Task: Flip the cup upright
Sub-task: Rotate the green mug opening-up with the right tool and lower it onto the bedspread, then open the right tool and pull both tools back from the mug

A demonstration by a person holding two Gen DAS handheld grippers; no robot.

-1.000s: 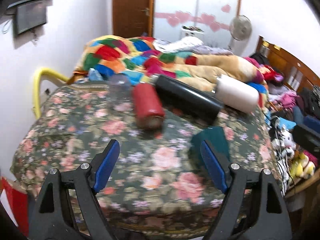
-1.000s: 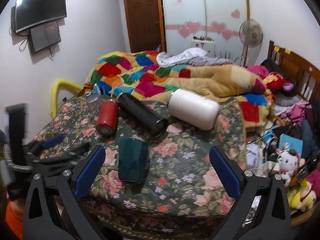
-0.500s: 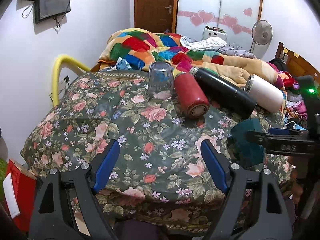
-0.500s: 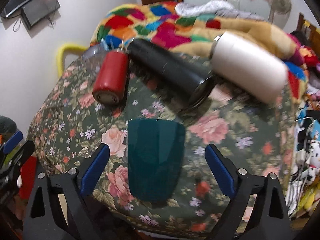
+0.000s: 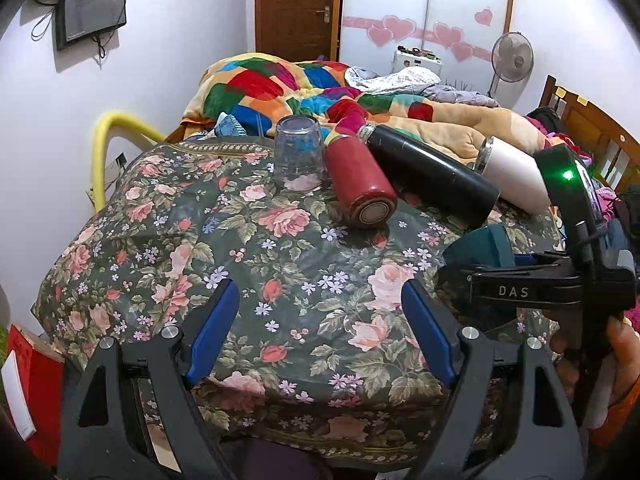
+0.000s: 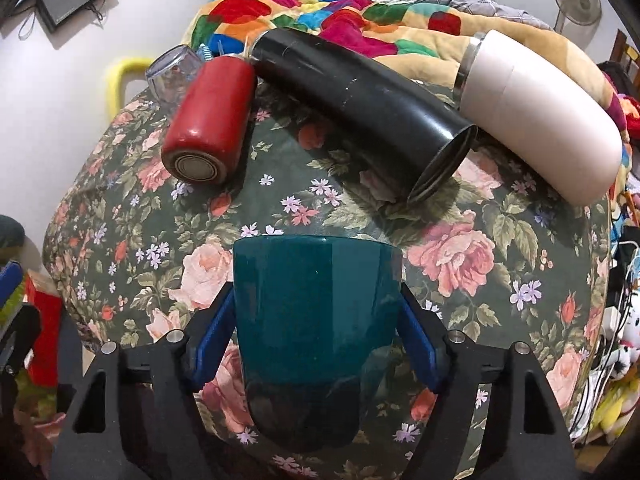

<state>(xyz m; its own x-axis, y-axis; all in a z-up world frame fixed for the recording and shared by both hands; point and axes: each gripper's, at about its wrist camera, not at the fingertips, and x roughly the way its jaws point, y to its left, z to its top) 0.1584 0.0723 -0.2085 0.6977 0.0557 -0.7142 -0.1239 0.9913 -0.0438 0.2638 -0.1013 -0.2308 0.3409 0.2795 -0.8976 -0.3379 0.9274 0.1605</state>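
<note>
A dark teal cup stands upside down on the floral tablecloth. My right gripper has its blue pads against both sides of the cup, closed on it. In the left wrist view the cup is at the right, partly hidden by the right gripper's body. My left gripper is open and empty above the table's near edge, left of the cup.
A red flask, a black flask and a white flask lie on their sides behind the cup. A clear glass stands upside down at the back left. A bed with a patchwork quilt lies behind the table.
My right gripper has moved forward around the teal cup and its jaws have closed onto the cup's sides. My left gripper has drawn back and stays open.
</note>
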